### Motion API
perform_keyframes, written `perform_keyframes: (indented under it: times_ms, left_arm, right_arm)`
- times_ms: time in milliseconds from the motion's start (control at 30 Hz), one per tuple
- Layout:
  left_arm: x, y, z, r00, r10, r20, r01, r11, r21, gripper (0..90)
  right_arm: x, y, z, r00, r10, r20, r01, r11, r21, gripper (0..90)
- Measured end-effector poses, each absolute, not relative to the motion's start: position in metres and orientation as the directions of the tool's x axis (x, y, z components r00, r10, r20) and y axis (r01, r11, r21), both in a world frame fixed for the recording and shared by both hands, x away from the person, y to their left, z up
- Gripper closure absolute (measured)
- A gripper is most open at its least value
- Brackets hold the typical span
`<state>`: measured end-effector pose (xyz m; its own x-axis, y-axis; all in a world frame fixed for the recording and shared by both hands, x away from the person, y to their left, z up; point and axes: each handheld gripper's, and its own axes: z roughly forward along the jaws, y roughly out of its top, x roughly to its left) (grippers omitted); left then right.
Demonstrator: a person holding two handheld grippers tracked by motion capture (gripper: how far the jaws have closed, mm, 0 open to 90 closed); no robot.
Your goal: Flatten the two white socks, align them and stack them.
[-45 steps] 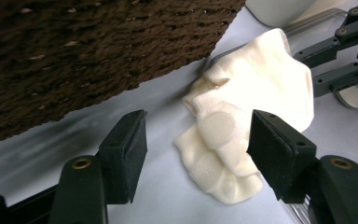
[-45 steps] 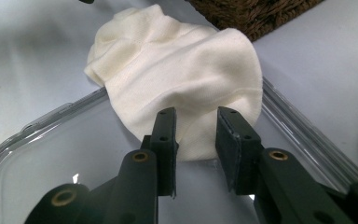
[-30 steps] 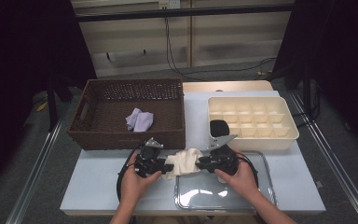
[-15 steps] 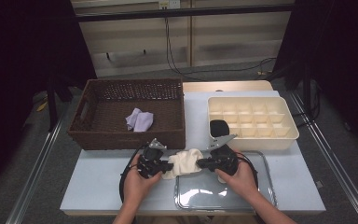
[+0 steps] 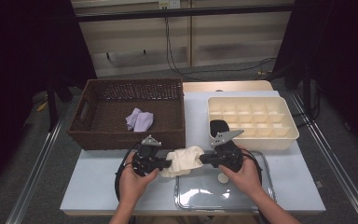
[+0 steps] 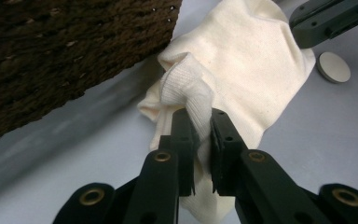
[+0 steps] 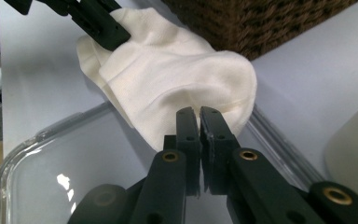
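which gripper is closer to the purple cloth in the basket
Left. The left gripper sits just in front of the basket holding the purple cloth; the right gripper is further off, over toward the tray.

Being counted now: one cream sock (image 5: 184,160) | one lilac cloth (image 5: 140,120) | one wicker basket (image 5: 126,138) | one divided tray (image 5: 286,136) | one clear tray (image 5: 223,198) | two grippers

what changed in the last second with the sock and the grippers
Both hands barely moved. The left hand-held gripper has just closed its jaws on the cuff of the cream sock, and the right hand-held gripper on its other end. The wicker basket, purple cloth and divided tray stayed put.
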<state>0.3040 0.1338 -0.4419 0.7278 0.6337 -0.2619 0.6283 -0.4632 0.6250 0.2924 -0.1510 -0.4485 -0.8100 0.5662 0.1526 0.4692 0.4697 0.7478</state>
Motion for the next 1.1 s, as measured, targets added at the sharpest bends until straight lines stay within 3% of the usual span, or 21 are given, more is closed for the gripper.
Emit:
perform_keyframes:
  times_ms: [267,433,533,800,1100]
  left_arm:
    - [0.305,0.136,-0.446,0.72,0.648,-0.249,0.637,-0.475,0.607,78.3]
    - [0.306,0.139,-0.445,0.707,0.666,-0.238,0.636,-0.451,0.626,67.4]
    - [0.308,0.14,-0.446,0.707,0.667,-0.235,0.636,-0.454,0.624,65.2]
    - [0.307,0.14,-0.444,0.698,0.675,-0.239,0.651,-0.458,0.605,80.7]
    - [0.304,0.16,-0.436,0.66,0.709,-0.247,0.675,-0.417,0.609,81.8]
  right_arm:
    - [0.294,-0.142,-0.442,-0.824,0.55,0.139,0.454,0.492,0.743,87.0]
    - [0.296,-0.137,-0.449,-0.828,0.543,0.143,0.461,0.513,0.724,87.0]
    - [0.295,-0.137,-0.454,-0.826,0.543,0.151,0.468,0.512,0.72,86.9]
    - [0.295,-0.135,-0.45,-0.832,0.536,0.144,0.457,0.514,0.726,87.0]
    - [0.298,-0.122,-0.435,-0.847,0.516,0.129,0.425,0.51,0.748,87.0]
